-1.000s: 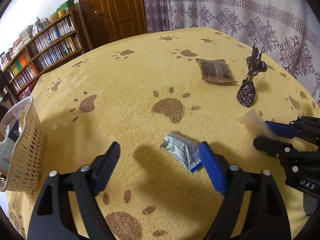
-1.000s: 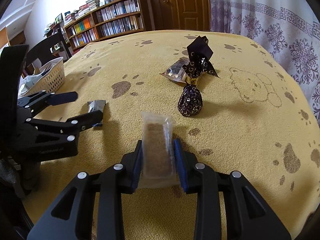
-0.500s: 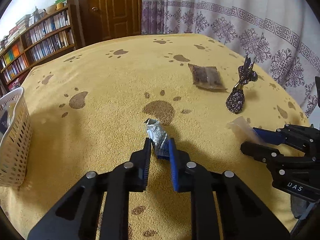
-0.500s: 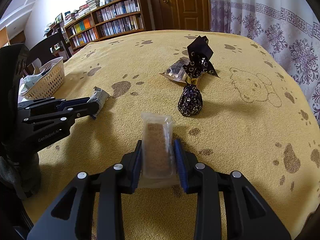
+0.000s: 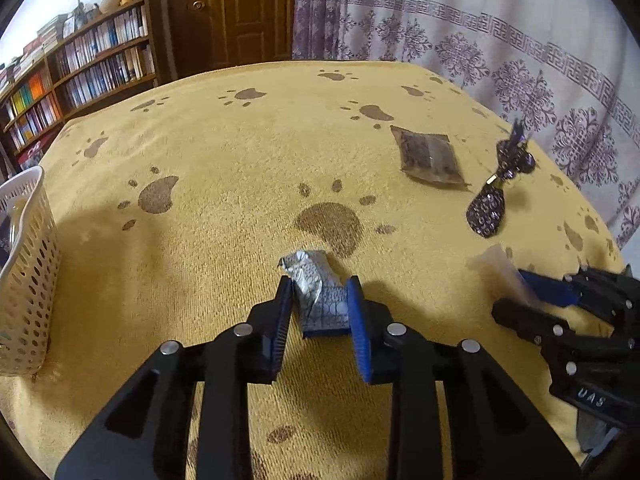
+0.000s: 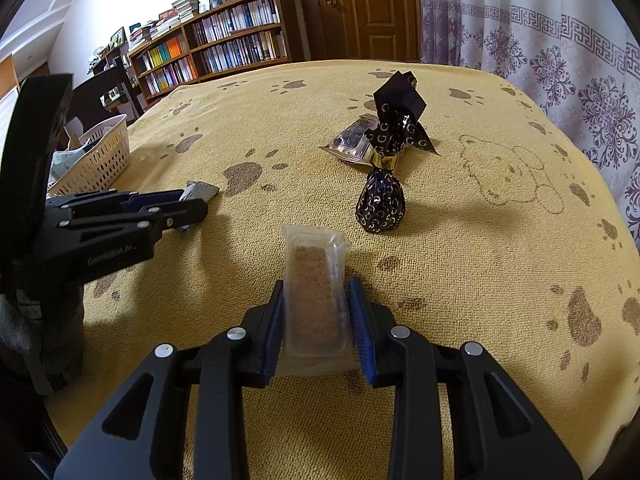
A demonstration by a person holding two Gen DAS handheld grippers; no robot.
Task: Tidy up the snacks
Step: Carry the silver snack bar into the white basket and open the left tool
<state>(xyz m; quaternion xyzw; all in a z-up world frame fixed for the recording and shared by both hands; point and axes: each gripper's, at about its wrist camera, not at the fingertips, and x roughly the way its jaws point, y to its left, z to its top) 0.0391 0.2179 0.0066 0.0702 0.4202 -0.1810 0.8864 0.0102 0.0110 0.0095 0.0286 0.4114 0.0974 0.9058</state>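
Basket (image 5: 24, 280) at blanket's (image 5: 224, 168) left edge; flat packet (image 5: 430, 158) behind twisted candy (image 5: 486, 212).

1. White perforated plastic basket (image 5: 24, 276): cut off by the left wrist frame edge at 9 o'clock; contents not readable there.
2. Same basket in the right wrist view (image 6: 100, 156): partly behind the black left gripper (image 6: 192, 204); items inside too small to identify.
3. Silver patterned foil snack packet (image 6: 200, 191): mostly hidden by that gripper's fingers.
4. Clear-wrapped brown bar (image 5: 500, 272): blurred at 3 o'clock, rear end covered by the right gripper (image 5: 516, 296).
5. Flat brown snack pouch (image 6: 352, 142): partly behind the dark purple twisted-foil candy (image 6: 382, 200); print illegible.
6. Wooden bookshelf (image 5: 80, 80): book titles too small to read.
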